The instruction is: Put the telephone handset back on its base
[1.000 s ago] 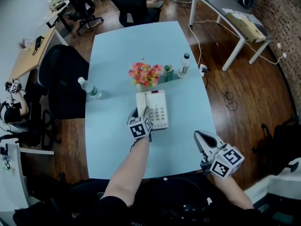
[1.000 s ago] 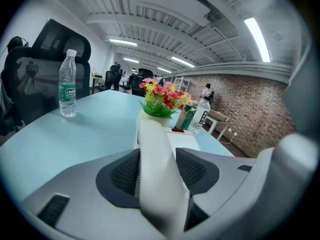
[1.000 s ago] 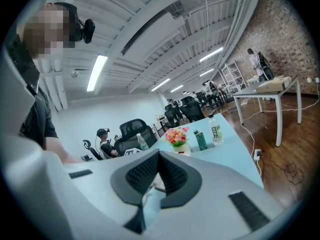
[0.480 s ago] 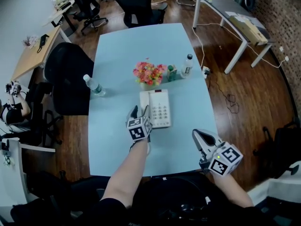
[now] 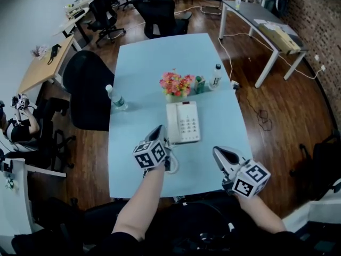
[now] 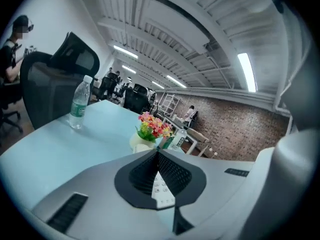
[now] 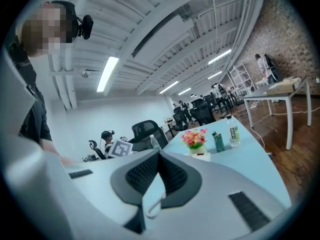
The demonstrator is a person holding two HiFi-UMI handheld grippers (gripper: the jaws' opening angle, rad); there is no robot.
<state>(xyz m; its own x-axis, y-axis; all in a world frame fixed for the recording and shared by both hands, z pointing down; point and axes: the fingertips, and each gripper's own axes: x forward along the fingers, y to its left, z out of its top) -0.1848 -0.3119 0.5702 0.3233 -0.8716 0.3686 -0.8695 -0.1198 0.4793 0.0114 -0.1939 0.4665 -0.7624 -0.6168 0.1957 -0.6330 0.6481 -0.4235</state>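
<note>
White corded telephone handset (image 5: 171, 122) lies along the 9 o'clock side of its white keypad base (image 5: 187, 124), mid light-blue worktop (image 5: 138, 84). It looks seated, so the placing step is judged done. Left gripper (image 5: 159, 132) is near the base at its 7 o'clock; the jaws have just been closing and meet with nothing between them. Right gripper (image 5: 218, 152) is at 4 o'clock, jaws together, empty. Next: confirm the handset sits flat, and pull both grippers back clear of the white coiled cord (image 5: 173, 167).

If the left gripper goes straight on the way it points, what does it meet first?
Probably the white push-button telephone, seen just past the shut tips of the left gripper; depth is hard to judge.
</note>
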